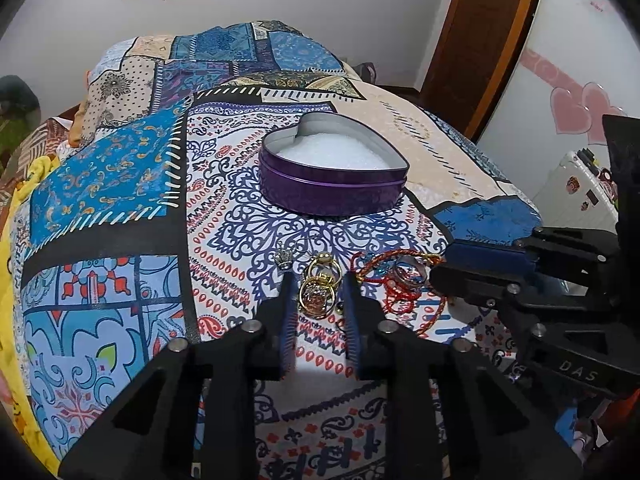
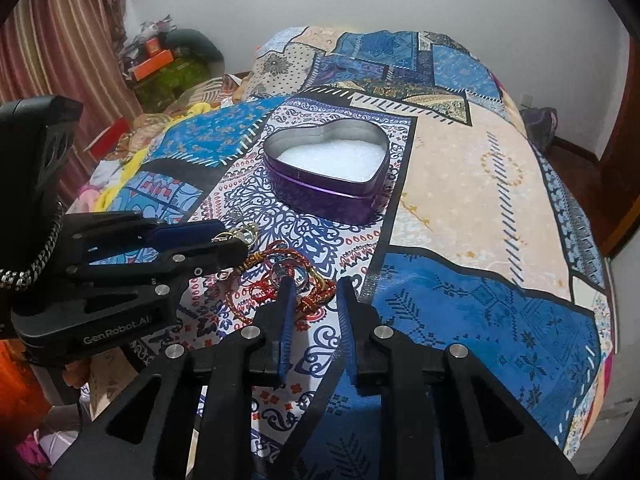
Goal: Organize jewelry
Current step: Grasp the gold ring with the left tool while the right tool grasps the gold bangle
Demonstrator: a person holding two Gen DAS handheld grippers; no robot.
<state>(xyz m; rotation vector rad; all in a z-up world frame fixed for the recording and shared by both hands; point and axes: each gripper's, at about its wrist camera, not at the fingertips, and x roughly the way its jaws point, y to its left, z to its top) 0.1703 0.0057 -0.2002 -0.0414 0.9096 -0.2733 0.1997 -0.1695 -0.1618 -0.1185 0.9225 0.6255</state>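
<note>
The step in hand looks like picking the first piece out of the jewelry heap, and the gold rings are the likely target: they lie low centre in the left wrist view, right between the fingers of the left gripper, which are spread with the rings in the gap and nothing pinched yet. To do it well, the fingers should probably close on one ring only, low against the bedspread, then lift straight up so the red cord bracelets just to the right are not dragged along. The purple heart-shaped tin, open with a white lining, sits above the heap in mid frame and seems the place to put things. The left gripper points forward and slightly down at the heap. The right gripper comes in beside it, fingers also spread and holding nothing, tips just over the bracelets and a silver ring in centre frame.
</note>
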